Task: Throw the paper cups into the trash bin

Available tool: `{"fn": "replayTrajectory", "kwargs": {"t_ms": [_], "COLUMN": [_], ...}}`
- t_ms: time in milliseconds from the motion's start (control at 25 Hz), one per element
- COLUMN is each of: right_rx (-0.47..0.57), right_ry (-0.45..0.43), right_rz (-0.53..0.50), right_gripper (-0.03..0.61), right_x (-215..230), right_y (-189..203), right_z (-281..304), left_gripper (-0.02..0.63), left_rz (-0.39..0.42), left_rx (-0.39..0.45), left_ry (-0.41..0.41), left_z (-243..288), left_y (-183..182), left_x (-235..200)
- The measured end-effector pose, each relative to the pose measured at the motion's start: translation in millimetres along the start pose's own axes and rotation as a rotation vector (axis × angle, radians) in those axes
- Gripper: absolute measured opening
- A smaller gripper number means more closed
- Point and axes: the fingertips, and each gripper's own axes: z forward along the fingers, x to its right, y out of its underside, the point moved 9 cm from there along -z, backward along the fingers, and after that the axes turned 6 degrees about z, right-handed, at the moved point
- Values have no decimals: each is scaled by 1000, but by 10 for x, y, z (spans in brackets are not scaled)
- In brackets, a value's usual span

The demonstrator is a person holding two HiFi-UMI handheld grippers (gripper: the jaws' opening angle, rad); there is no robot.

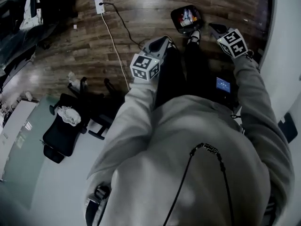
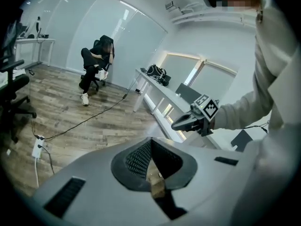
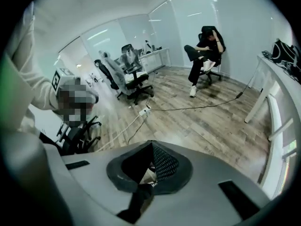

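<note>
Left tool (image 1: 161, 42) and right tool (image 1: 214, 28) are up, jaws together on nothing, the trash bin (image 1: 186, 19) sits filled on the far floor, no paper cup left in sight, job apparently finished.

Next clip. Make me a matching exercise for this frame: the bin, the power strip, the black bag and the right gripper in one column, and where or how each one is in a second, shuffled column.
Things:
1. bin
2. power strip
3. bag
4. right gripper

Place or state:
A. on the white desk
B. jaws together
C. on the wood floor, with a white cable running from it
D. on the floor just beyond the shoe, rubbish inside

Pairs: 1-D, 2-C, 3-A, 4-B
</note>
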Motion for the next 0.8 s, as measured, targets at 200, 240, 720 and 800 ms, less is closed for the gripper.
{"fn": "replayTrajectory", "kwargs": {"t_ms": [200,240,720,800], "right_rx": [55,62,204,279], "right_ry": [-4,-1,-10,-3], "right_rz": [21,14,-10,-40], "right_gripper": [20,20,20,20], "right_x": [-330,-368,-799,-897], "right_y": [-73,-90,-445,-751], "right_z": [-435,-494,-1241,-1430], "left_gripper": [-5,-5,-5,-5], "left_rz": [14,26,141,217], "left_rx": [18,23,114,171], "left_ry": [-25,-25,8,18], "left_z": [-266,-283,-774,-922], "left_y": [-86,-128,-936,-1262], "left_x": [87,99,416,415]}}
